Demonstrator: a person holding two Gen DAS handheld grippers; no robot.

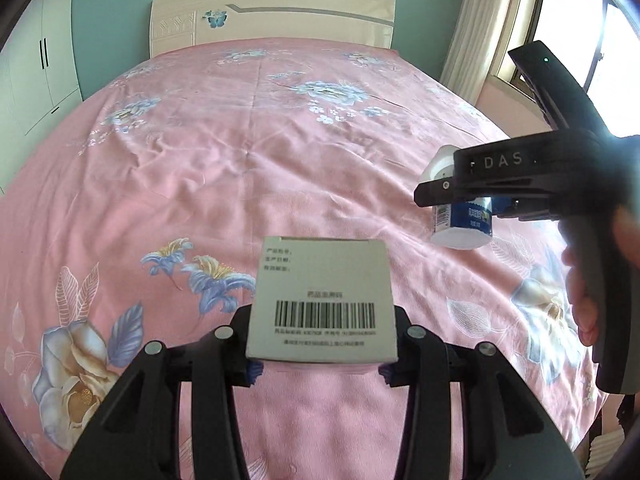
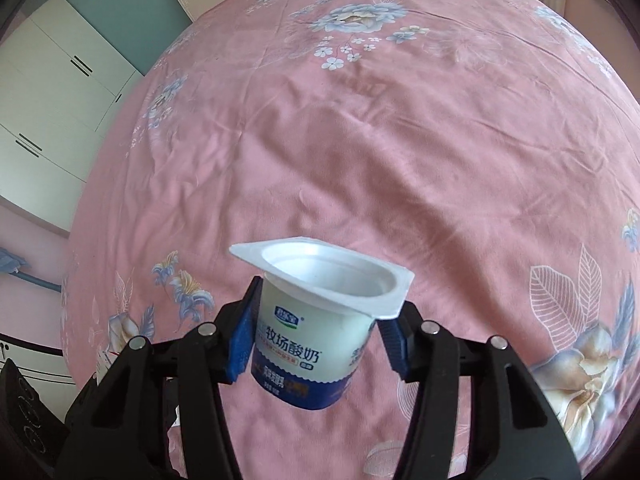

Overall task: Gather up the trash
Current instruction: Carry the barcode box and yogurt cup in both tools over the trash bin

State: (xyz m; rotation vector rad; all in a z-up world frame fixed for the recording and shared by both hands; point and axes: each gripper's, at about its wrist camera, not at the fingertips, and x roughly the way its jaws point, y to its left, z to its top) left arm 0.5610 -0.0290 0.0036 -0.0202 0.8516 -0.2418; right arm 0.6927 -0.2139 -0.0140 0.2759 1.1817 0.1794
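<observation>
Both grippers are loaded and held clear above the bed.

Surroundings: I see a pink bedspread, soft and lightly creased, printed with blue and cream flowers. A cream headboard with a butterfly motif stands at the far end against a teal wall. White wardrobe doors with dark bar handles run along the left side; a curtain and window sit on the right. Nothing lies on the bedspread between the two grippers.

Left gripper: fingers clamped on the two sides of a small cardboard box, grey-white, flat-faced, with a black barcode and small print on the face toward the camera. The box sits off the bedspread.

Right gripper: blue-padded fingers clamped on a plastic yogurt cup, white, round-bodied with a squarish flanged rim, blue band around the base, lid off. It is tilted and off the bedspread. In the left wrist view this gripper enters from the right, with a hand on its handle
</observation>
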